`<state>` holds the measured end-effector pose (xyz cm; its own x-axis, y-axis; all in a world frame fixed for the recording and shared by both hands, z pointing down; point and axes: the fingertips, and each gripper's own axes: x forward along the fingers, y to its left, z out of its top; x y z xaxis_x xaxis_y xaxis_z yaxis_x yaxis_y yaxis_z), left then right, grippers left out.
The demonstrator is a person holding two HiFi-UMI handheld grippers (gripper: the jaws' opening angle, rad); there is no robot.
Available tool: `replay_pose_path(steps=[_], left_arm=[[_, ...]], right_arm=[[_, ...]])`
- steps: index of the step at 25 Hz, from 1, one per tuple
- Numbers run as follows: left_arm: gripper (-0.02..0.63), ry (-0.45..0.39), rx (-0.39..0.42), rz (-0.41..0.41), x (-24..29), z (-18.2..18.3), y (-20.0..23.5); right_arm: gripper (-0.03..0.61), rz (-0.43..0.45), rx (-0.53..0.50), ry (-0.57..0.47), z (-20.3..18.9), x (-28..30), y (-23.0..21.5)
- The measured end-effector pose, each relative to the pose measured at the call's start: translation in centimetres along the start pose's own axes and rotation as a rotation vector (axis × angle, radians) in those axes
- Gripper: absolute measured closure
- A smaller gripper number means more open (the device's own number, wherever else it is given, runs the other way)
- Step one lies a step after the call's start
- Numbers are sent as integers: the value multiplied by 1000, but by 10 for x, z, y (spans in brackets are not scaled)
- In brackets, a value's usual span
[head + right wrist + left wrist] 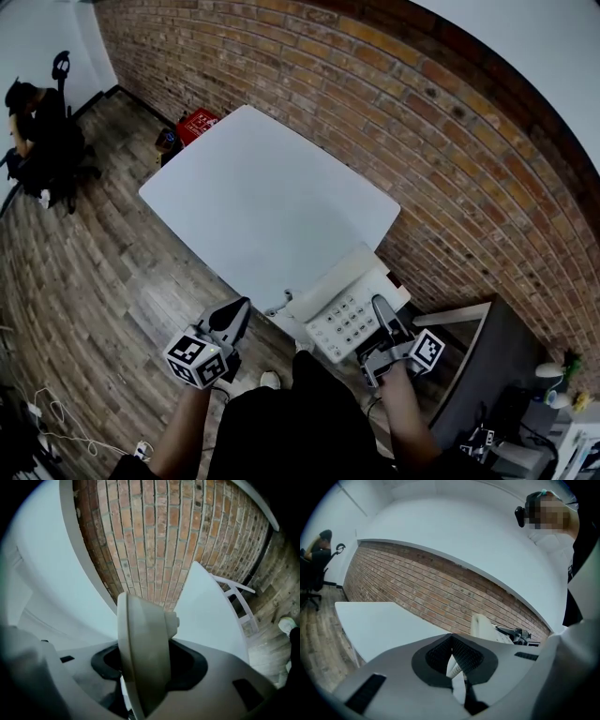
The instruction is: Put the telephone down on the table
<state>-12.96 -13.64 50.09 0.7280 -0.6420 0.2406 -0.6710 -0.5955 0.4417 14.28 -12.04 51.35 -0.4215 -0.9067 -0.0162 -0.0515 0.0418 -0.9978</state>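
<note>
Two things to watch on this set-down, honestly. Your right tongs (384,319) are clamped wide on the right-hand edge of the telephone (349,302), keypad up. The phone is at the near corner of the white surface (253,197), lower right of centre in the head view. From up there I can't tell whether its base is touching or hovering just over that corner, so I'd treat it as not down yet. Your left tongs (236,317) are closed to a slit, and the left gripper view shows a white coiled cord (454,666) that looks pinched in it.

How I'd do it: carry the phone further in over the surface, toward the upper left of the frame, so the whole base has support and isn't hanging off the corner. Level it, lower until it sits flat, and only then let the right tongs go. Bring the cord hand along too, so the coil has slack and doesn't tug the handset (323,286) off its cradle.

Pose-wise, your right forearm (405,412) comes up from the bottom edge, with the tongs pointing roughly level toward the brick wall (422,122). The left one sits lower left of the phone, tipped a little downward, marker cube up, aimed at the surface's near edge.
</note>
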Motion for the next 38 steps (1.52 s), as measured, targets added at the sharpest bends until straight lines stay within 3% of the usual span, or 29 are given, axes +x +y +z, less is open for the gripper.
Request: replay_pose_path(steps=[10,21,28,38], left_arm=[[600,-2,-16,90,52,14,17],[600,3,-44,243,67,15,41],[600,33,-77,306,78,-2,48],[600,79,-110,341,96,-25,54]], right_arm=[[347,46,-47,305,21,81,-38],[347,130,-25,719,-14,147,-71],[347,35,-68,839,-9,169,-120],[347,-30,-90,907,4,189,-166]])
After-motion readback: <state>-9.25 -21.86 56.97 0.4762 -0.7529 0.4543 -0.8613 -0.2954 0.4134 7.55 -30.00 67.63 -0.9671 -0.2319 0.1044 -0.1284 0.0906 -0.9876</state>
